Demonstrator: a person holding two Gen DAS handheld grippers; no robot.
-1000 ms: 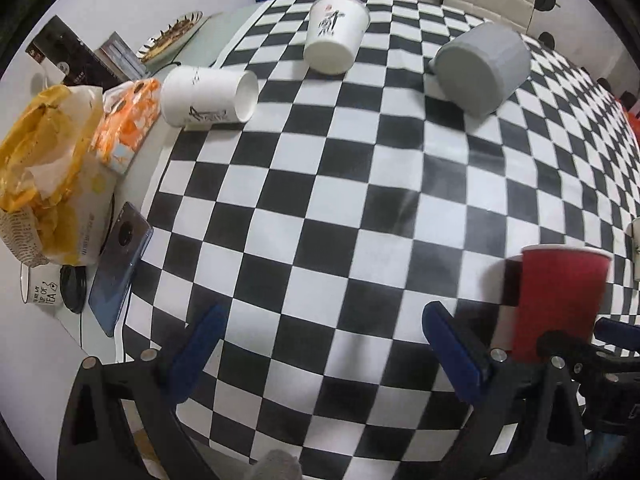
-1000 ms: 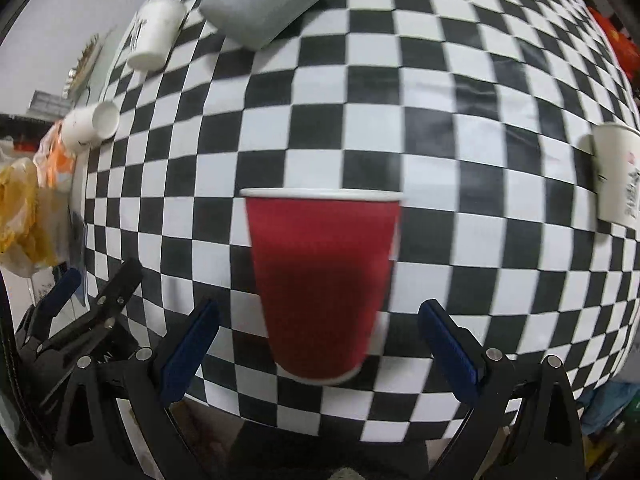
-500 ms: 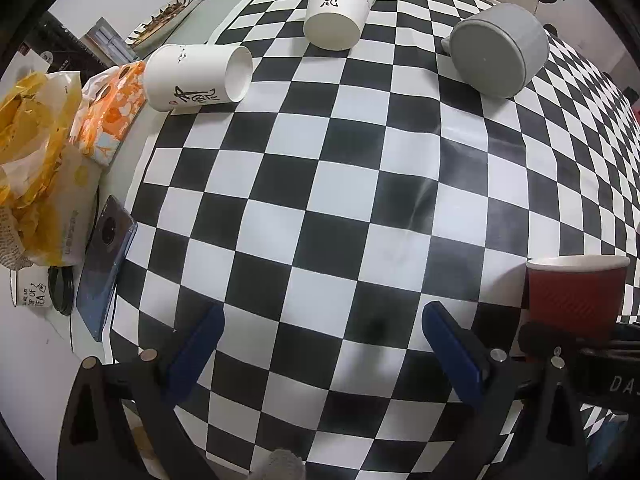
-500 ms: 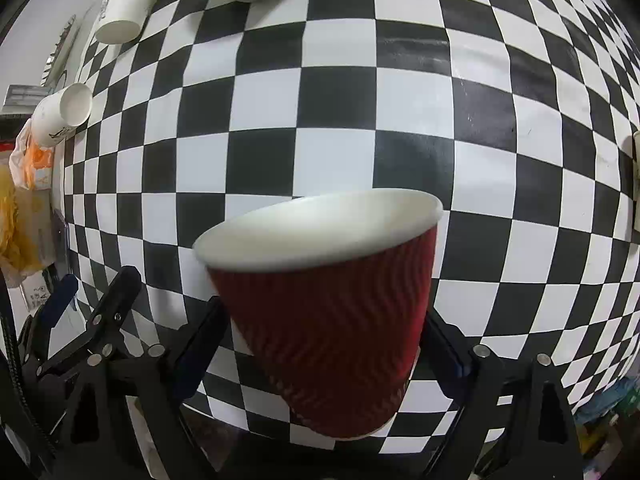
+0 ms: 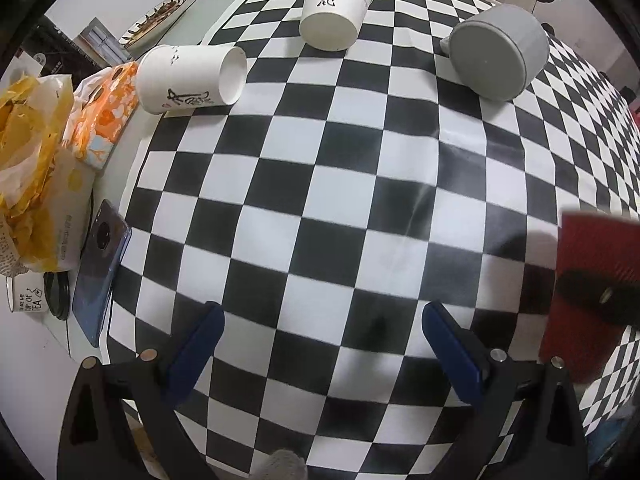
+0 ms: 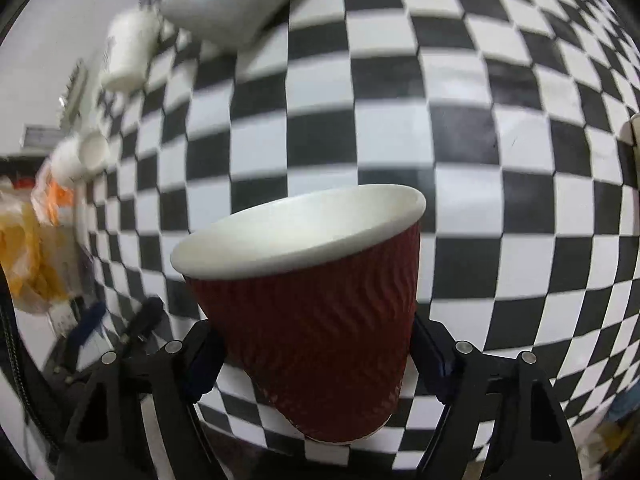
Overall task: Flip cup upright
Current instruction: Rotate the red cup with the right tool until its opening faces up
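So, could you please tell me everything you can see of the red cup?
The red cup is a paper cup with a dark red, wavy ribbed sleeve, a white rolled rim and a plain white inside that looks empty. It sits mouth up, slightly tilted, clamped between the blue-padded fingers of the right gripper, which press on its lower sides. Whether its base touches the checkered tablecloth cannot be told. From the left wrist view it appears at the far right edge, partly hidden by the gripper.

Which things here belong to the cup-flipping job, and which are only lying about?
Job: red cup, held by right gripper; tipped white cup, second white cup, grey mug; left gripper.
Lying about: phone, orange packet, yellow bag.
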